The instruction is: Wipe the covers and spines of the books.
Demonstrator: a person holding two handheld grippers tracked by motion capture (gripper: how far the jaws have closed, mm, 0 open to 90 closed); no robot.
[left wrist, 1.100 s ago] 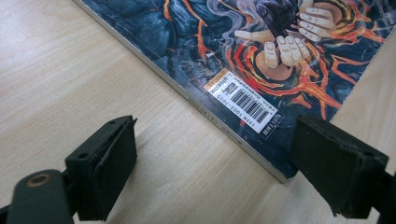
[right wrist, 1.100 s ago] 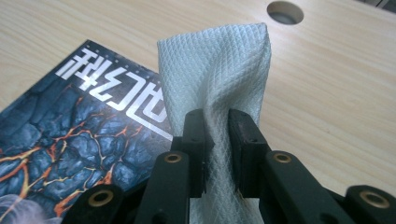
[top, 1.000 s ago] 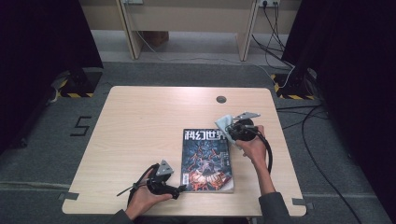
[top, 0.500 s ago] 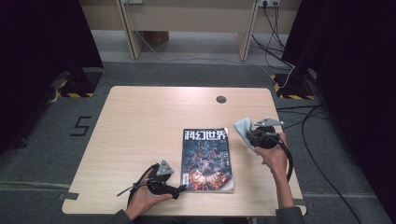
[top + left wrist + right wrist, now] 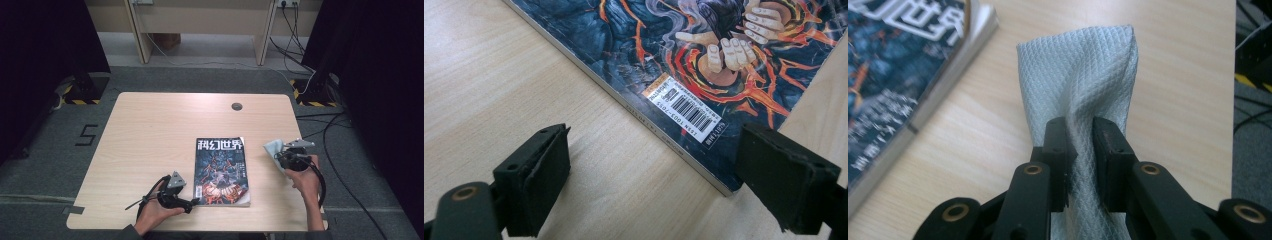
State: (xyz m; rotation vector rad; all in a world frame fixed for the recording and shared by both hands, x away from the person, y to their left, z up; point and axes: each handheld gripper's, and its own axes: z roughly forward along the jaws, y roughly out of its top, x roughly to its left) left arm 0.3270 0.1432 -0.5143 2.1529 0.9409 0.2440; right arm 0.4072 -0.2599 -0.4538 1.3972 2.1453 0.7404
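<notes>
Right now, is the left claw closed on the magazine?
No, the left claw stands open around the corner of the magazine, its pads apart from it.

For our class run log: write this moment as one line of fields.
left tongs: open, at magazine corner | right tongs: shut on cloth | cloth: right of magazine, over table
</notes>
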